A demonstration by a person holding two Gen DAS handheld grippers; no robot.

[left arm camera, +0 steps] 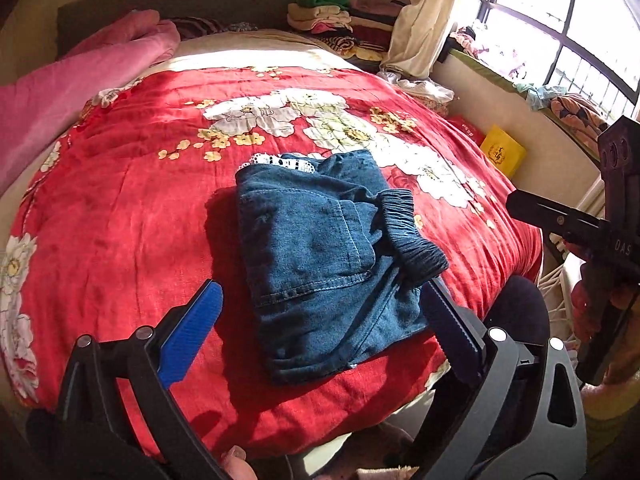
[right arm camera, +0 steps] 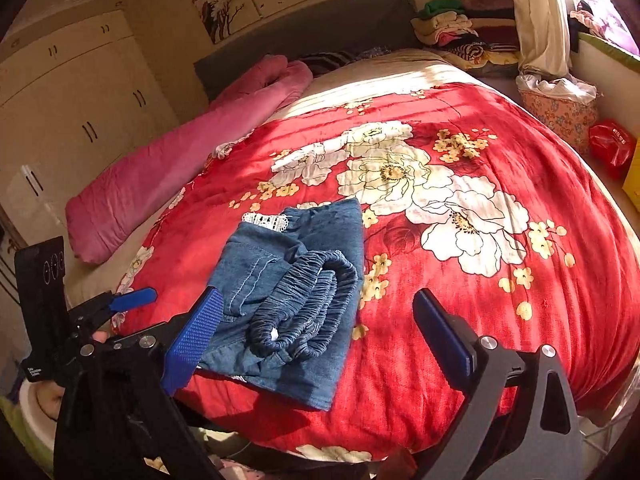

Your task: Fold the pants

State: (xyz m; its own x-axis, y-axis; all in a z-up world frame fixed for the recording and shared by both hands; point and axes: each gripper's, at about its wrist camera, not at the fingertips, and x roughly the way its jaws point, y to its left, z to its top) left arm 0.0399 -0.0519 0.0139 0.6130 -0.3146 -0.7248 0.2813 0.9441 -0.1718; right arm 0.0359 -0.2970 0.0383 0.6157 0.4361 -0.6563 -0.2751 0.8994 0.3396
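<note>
Blue denim pants [left arm camera: 320,240] lie folded into a compact bundle on the red floral bedspread [left arm camera: 120,220], their gathered elastic waistband [left arm camera: 412,236] on top at the right and a white lace trim [left arm camera: 280,160] at the far edge. My left gripper [left arm camera: 324,300] stands open just over the bundle's near end, its blue pads wide apart and not pressing the cloth. In the right wrist view the pants [right arm camera: 280,280] lie to the left, the waistband [right arm camera: 304,292] facing me. My right gripper [right arm camera: 318,300] is open above their near right corner, nothing clamped.
A rolled pink quilt [right arm camera: 180,160] runs along the bed's left side. Stacked clothes [right arm camera: 460,24] sit by the headboard. A floral basket [right arm camera: 560,108], a red bag [right arm camera: 612,148] and a yellow box [left arm camera: 502,152] stand between bed and window wall. White wardrobes [right arm camera: 80,100] are at left.
</note>
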